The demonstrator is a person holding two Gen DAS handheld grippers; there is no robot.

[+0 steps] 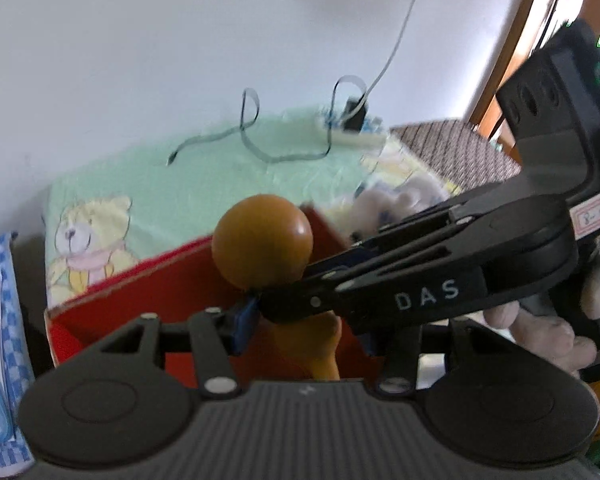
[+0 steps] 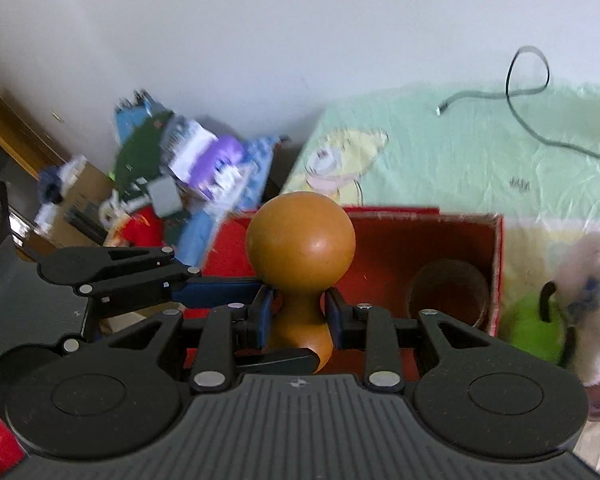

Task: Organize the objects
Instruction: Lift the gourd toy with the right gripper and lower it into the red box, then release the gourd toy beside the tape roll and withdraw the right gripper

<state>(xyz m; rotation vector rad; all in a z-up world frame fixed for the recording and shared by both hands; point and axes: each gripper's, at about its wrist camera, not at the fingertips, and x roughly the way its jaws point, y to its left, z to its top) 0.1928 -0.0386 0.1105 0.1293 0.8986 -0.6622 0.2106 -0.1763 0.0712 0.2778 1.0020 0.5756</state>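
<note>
Sharing the load: right gripper pinches gourd neck, left gripper clamps lower body, red box at 12 o'clock

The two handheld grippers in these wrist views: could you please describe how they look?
Both are matte black plastic. Each has a ribbed grey-black base flanked by two round discs, with linkage arms joined by silver screws and blue pads on the fingers. The right gripper shows a small compass-like mark on its base. Seen from the left gripper, the right one bears white letters "DAS", a handwritten label, and a black camera block with green lights.
</note>
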